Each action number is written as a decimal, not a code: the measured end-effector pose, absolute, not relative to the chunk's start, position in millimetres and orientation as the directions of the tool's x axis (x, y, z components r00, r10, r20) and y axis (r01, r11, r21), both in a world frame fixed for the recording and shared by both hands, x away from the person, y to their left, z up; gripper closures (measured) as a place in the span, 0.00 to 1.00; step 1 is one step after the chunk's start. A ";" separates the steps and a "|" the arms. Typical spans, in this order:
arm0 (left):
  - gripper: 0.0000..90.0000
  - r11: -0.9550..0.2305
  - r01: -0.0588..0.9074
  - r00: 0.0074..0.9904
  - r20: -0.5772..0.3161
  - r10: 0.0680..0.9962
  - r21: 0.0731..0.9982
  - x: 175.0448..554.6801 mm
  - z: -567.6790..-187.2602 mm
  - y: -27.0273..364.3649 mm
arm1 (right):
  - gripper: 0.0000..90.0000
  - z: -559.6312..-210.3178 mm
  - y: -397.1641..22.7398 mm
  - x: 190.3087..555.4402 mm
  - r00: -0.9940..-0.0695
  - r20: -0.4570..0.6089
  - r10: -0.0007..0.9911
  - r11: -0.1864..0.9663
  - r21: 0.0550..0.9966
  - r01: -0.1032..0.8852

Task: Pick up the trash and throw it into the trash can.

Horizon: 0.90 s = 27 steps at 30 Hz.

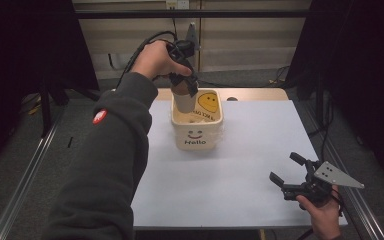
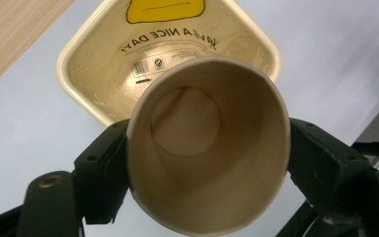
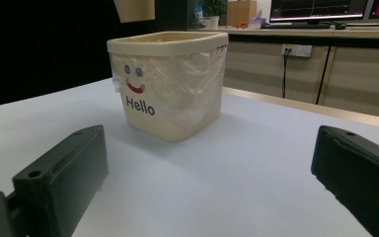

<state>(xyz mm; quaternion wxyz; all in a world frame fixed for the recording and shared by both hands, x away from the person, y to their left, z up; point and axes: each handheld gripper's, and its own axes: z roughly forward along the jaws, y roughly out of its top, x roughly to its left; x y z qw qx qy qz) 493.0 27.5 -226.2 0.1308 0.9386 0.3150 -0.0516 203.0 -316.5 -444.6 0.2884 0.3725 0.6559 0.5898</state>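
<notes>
My left gripper is shut on a tan paper cup, gripping it across its side. The cup hangs just over the back left corner of a cream bin printed with a smiley and "Hello". In the left gripper view the cup's open mouth faces the camera between the two black jaws of the left gripper, with the bin's rim below it. My right gripper rests low at the front right, open and with nothing in it. From the right gripper view, the bin stands ahead of the right gripper.
A white sheet covers the table, with a wooden strip at its far edge. The bin has a clear plastic liner. Metal rails run along both sides. Desks with monitors stand in the background.
</notes>
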 end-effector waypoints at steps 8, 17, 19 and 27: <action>0.24 -0.768 0.608 0.794 -0.174 0.582 0.203 494.8 -241.8 25.6 | 0.00 -444.7 -316.3 202.9 -0.557 0.061 0.828 0.028 0.988 0.150; 0.22 -0.779 0.592 0.805 -0.175 0.566 0.204 496.4 -244.6 26.1 | 0.00 -444.8 -316.0 202.9 -0.558 0.061 0.828 0.029 0.988 0.151; 0.19 -0.775 0.596 0.803 -0.171 0.571 0.209 494.8 -243.9 25.6 | 0.00 -444.8 -316.2 202.9 -0.560 0.060 0.826 0.029 0.988 0.149; 0.17 -0.765 0.598 0.801 -0.163 0.576 0.239 490.5 -229.5 30.1 | 0.00 -444.9 -315.7 202.9 -0.560 0.060 0.826 0.030 0.988 0.150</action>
